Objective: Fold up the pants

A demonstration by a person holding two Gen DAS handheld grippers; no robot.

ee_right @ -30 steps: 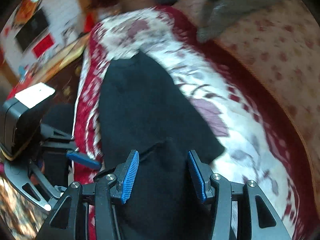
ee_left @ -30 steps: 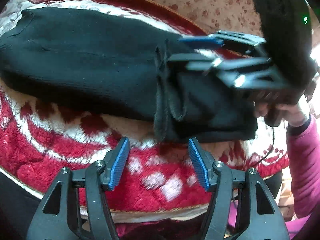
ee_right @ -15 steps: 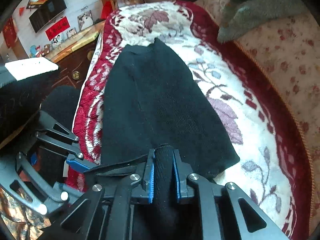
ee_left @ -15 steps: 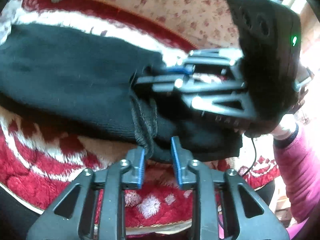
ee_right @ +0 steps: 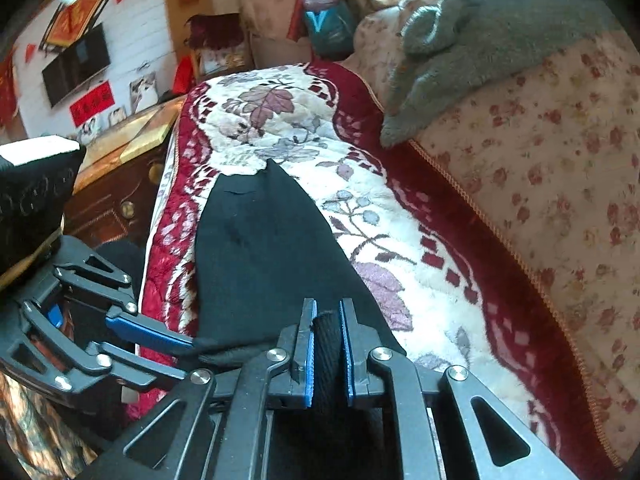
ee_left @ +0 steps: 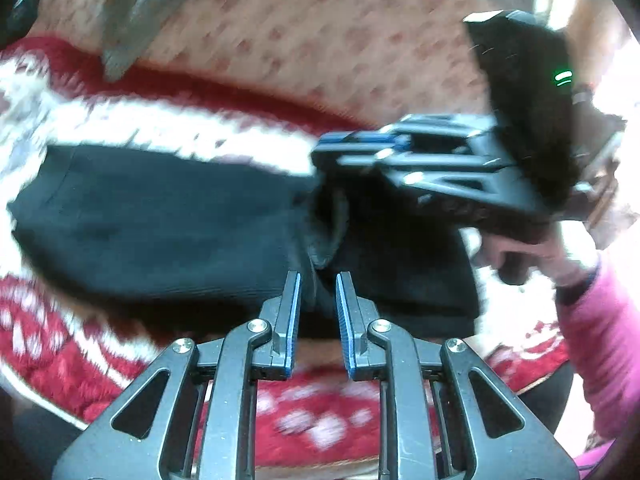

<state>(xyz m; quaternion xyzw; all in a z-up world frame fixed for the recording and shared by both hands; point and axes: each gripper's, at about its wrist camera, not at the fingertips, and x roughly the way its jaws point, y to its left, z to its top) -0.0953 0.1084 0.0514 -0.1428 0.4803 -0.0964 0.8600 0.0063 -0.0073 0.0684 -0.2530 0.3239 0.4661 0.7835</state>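
Black knit pants [ee_left: 160,224] lie lengthwise on a red and white floral blanket [ee_left: 48,360]; they also show in the right wrist view [ee_right: 264,256]. My left gripper [ee_left: 318,284] is shut on the near edge of the pants' end fold. My right gripper [ee_right: 327,312] is shut on a bunched roll of the same end, and it appears in the left wrist view [ee_left: 360,140] at the far edge of the pants. The left gripper appears in the right wrist view [ee_right: 160,338], pinching the pants' corner. The held end is lifted off the blanket.
The blanket [ee_right: 280,120] covers a sofa seat. A floral sofa back [ee_right: 560,184] runs along the far side with a grey towel [ee_right: 480,40] draped on it. A dark wooden cabinet [ee_right: 116,200] stands beyond the seat's near edge. A pink sleeve [ee_left: 604,344] is at right.
Both grippers have closed on the pants' end: open a second ago, shut half a second ago. Since then they have lifted the end and are moving, blurring the left view.
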